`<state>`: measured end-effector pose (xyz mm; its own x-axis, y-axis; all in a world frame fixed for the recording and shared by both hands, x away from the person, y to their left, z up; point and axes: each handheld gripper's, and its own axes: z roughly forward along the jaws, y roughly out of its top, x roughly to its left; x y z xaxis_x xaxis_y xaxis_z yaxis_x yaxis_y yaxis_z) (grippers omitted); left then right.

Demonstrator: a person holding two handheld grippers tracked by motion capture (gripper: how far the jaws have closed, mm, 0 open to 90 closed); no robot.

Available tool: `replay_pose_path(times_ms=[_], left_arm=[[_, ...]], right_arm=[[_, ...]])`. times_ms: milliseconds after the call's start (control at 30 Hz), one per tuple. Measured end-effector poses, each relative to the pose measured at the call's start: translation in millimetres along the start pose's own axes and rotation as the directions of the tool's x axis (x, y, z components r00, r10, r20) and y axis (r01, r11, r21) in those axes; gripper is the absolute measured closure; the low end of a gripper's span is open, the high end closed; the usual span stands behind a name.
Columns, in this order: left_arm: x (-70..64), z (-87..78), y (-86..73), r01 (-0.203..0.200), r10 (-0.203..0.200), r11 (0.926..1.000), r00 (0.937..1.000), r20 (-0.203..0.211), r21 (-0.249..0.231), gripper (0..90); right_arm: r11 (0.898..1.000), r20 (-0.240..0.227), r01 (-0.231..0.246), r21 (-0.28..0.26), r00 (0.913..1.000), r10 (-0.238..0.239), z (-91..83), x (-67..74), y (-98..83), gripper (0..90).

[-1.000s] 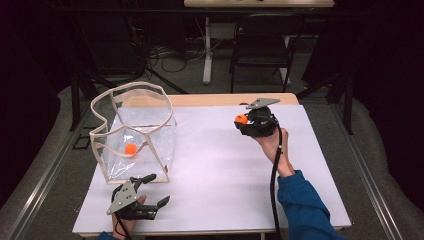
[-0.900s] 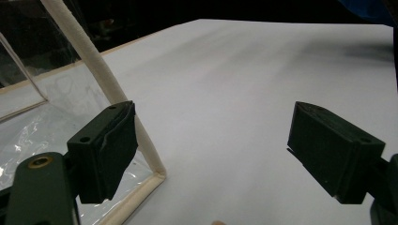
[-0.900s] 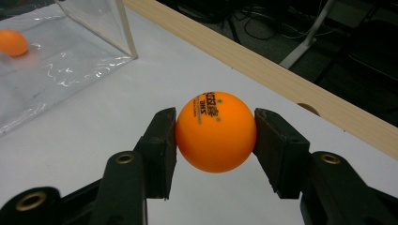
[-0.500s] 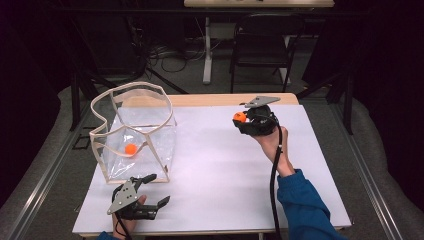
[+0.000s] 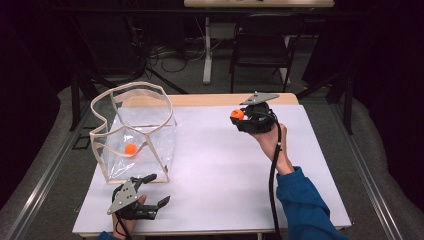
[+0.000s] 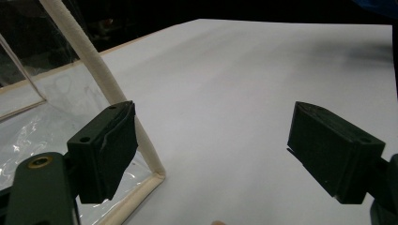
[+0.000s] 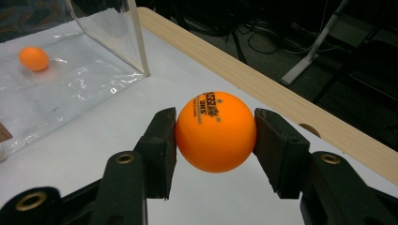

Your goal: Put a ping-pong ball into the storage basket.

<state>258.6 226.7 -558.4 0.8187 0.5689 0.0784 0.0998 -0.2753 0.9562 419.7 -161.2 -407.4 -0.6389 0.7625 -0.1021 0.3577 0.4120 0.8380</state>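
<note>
The white bench takes up most of the space in front of the person, with a wooden strip along its far edge. On its left side stands a clear plastic bag with a cream-coloured rim, mouth open to the top, and one orange ball already lies at its bottom.

Over the far right part of the bench the right gripper is held up in the air, and its fingers are clamped on a second orange ball, the held ball, one pad pressed to each side. It is well apart from the bag, with bare bench between them.

At the near left, just beside the bag's near corner, the left gripper rests low with its fingers spread wide and nothing between them; one finger sits right by the bag's rim.

From where I stand, the risk is the smooth round ball slipping from so narrow a pinch on the way across, then bouncing and rolling off the bench. The floppy rim could also catch the ball or buckle if the bag is not steadied.
</note>
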Motion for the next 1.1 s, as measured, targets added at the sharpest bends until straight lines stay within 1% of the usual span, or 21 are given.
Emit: replay_pose_path(times_ms=[167,333,533,633,700,933,1100], left_arm=[[0.2,0.8,-0.1,0.001,-0.001,1.0,1.0,0.004,0.001,16.1],[0.5,0.1,-0.2,0.002,-0.002,1.0,1.0,0.003,0.003,16.1],[0.3,0.8,0.0,0.002,-0.002,1.0,1.0,0.005,-0.001,16.1],[0.6,0.3,-0.2,0.002,-0.002,1.0,1.0,0.004,0.003,16.1],[0.8,0.1,-0.1,0.0,0.0,1.0,1.0,-0.001,0.004,16.1],[0.3,0.9,0.1,0.0,0.0,1.0,1.0,0.007,0.0,16.1],[0.5,0.2,-0.1,0.001,-0.001,1.0,1.0,0.002,0.0,16.1]], right_arm=[[1.0,0.0,0.015,-0.003,0.9999,-0.015,-0.8,2.6,4.9,50.6],[1.0,-0.004,0.018,-0.006,0.9998,-0.018,-0.7,3.5,9.1,50.6],[1.0,-0.011,0.028,-0.011,0.9995,-0.028,0.2,7.8,14.2,50.6],[0.999,-0.013,0.047,-0.009,0.9988,-0.047,1.3,9.9,17.8,50.6],[0.999,-0.014,0.044,-0.008,0.9989,-0.044,1.5,10.7,18.6,50.6],[0.998,-0.021,0.059,-0.013,0.998,-0.06,3.1,15.4,23.2,50.6],[0.998,-0.025,0.065,-0.011,0.9975,-0.065,5.4,17.5,24.7,50.6]])
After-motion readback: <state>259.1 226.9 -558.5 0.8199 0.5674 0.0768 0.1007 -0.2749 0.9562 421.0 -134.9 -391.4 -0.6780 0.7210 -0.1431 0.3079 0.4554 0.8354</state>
